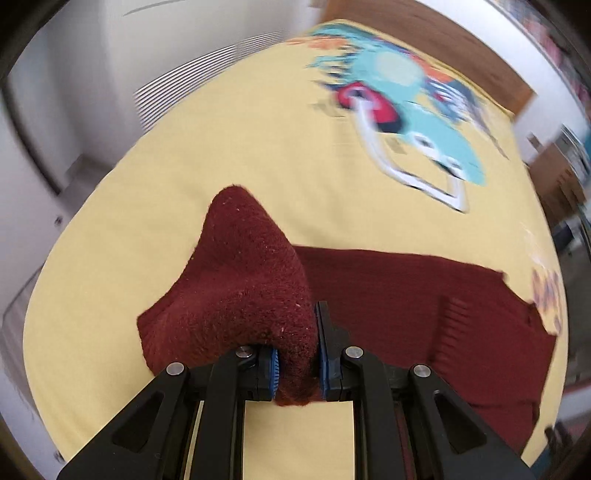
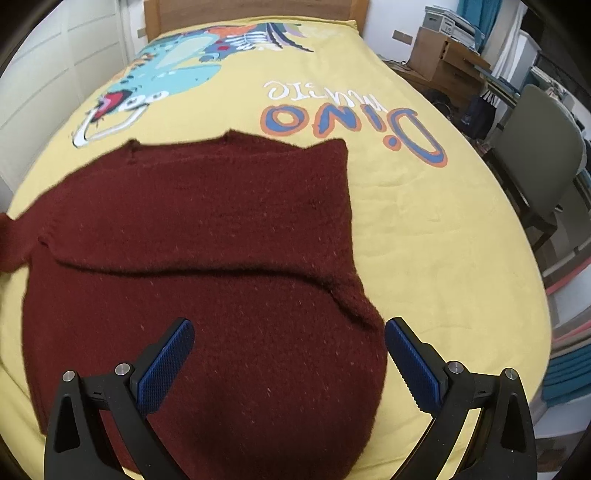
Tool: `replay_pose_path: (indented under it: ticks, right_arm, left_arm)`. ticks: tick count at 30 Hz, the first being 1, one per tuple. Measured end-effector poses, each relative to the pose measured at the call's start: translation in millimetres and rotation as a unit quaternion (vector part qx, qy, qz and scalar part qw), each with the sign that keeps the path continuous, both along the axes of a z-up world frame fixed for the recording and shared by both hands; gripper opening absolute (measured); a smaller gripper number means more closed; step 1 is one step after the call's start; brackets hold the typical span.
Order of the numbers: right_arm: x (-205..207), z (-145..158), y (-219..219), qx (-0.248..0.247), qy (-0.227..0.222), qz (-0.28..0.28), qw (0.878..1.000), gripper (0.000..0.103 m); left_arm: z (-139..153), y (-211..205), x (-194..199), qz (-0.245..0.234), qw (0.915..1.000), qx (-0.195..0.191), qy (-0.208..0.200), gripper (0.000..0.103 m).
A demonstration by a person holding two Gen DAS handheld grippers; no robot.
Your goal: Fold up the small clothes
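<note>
A dark red knitted sweater [image 2: 207,236] lies on a yellow bedspread [image 2: 424,229]. Its right side is folded inward, with a ridge across the middle. My right gripper [image 2: 288,332] is open and empty, held just above the sweater's near part. In the left wrist view my left gripper [image 1: 297,354] is shut on a bunched piece of the sweater's [image 1: 251,280] edge, lifted off the bedspread [image 1: 258,140]. The rest of the sweater lies flat to the right of it.
The bedspread carries a teal dinosaur print [image 2: 166,70] and the words "Dino music" [image 2: 351,118]. A wooden headboard [image 2: 251,7] is at the far end. A grey chair [image 2: 539,155] and cardboard boxes [image 2: 443,55] stand to the bed's right. White cabinet panels [image 1: 110,74] are on the left.
</note>
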State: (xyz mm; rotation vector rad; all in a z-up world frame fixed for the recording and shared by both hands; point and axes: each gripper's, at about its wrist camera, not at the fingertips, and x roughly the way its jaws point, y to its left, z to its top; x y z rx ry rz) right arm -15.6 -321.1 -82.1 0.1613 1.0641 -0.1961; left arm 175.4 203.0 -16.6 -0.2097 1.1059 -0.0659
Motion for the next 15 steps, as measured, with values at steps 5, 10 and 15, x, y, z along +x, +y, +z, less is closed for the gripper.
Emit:
replay_pose_path:
  ticks: [5, 10, 15]
  right_arm:
    - [14, 9, -11, 0.025, -0.014, -0.011, 1.000, 0.102]
    - [26, 19, -20, 0.031, -0.027, -0.014, 0.999, 0.102]
    - [34, 30, -30, 0.030, -0.032, -0.015, 0.999, 0.102]
  left_arm:
    - [18, -80, -3, -0.081, 0.9965, -0.014, -0.016, 0.013]
    - [34, -163, -7, -0.148, 0.9881, -0.033, -0.027, 0.012]
    - [29, -253, 3, -0.208, 0.9767, -0.038, -0.036, 0.012]
